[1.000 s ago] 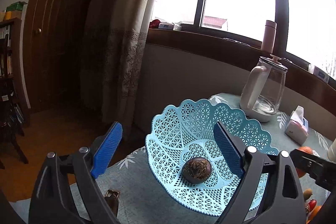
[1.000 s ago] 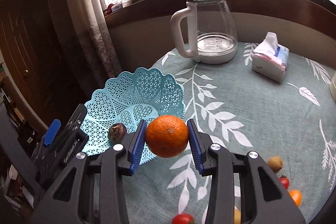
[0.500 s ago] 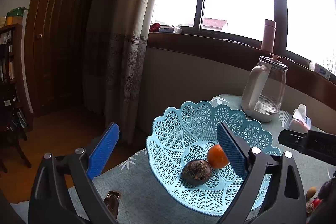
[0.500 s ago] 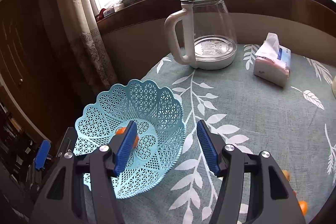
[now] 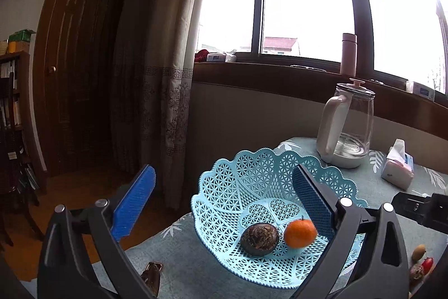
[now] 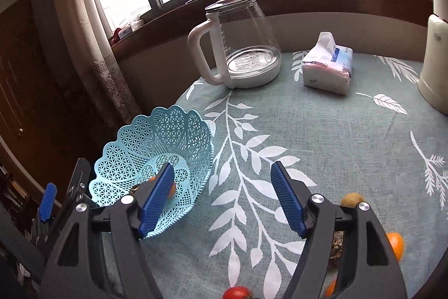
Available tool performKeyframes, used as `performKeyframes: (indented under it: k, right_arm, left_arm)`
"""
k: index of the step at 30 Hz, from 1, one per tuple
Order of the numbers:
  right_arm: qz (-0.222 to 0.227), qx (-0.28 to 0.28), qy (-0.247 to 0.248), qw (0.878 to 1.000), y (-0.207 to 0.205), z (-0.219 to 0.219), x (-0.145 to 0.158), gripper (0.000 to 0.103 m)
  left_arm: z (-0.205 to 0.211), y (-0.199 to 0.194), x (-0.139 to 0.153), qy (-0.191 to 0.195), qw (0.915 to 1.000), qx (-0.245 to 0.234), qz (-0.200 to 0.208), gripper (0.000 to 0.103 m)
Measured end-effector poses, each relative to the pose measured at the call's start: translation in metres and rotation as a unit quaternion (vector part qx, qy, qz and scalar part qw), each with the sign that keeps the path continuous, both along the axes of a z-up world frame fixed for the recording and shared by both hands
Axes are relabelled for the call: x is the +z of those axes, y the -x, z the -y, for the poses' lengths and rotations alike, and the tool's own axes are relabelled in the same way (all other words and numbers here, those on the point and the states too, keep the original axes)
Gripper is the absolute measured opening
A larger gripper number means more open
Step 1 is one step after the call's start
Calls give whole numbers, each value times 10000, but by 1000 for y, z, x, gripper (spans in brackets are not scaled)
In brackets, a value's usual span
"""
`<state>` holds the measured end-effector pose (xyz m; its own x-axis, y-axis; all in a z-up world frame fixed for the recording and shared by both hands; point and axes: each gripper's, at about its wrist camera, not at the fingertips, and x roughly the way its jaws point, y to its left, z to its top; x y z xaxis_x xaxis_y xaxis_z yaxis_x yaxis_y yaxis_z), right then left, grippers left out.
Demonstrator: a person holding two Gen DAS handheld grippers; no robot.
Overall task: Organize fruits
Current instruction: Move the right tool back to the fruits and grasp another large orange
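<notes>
Right gripper, jaws now spread and empty, has released the orange, which lies in the blue basket beside a dark fruit: two fruits stored. Left gripper hovers, jaws spread. Remaining fruits at lower right of the worktop are partly hidden behind the jaws.

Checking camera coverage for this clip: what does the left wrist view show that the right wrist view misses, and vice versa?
Left wrist only: the dark brown wrinkled fruit beside the orange in full, plus the wooden door.
Right wrist only: a red tomato, another orange fruit and a cream jug.
Both: the light blue lattice plastic basket, glass kettle, tissue pack, both grippers open.
</notes>
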<state>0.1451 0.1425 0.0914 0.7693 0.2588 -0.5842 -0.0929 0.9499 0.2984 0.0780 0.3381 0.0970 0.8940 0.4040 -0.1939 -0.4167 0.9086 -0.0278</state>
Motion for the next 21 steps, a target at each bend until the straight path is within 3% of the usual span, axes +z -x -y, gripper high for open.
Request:
performKeyframes:
  k: [3,21]
  right_arm:
    - [-4,-96,-48,9999,7,7,-2,77]
    - [-162,-897,-264,9955,40,75,-15,77]
  left_arm:
    - [6,3,2,-137,9999,-76,66,100]
    - [16,6,4,-181,9985,-517,71,100]
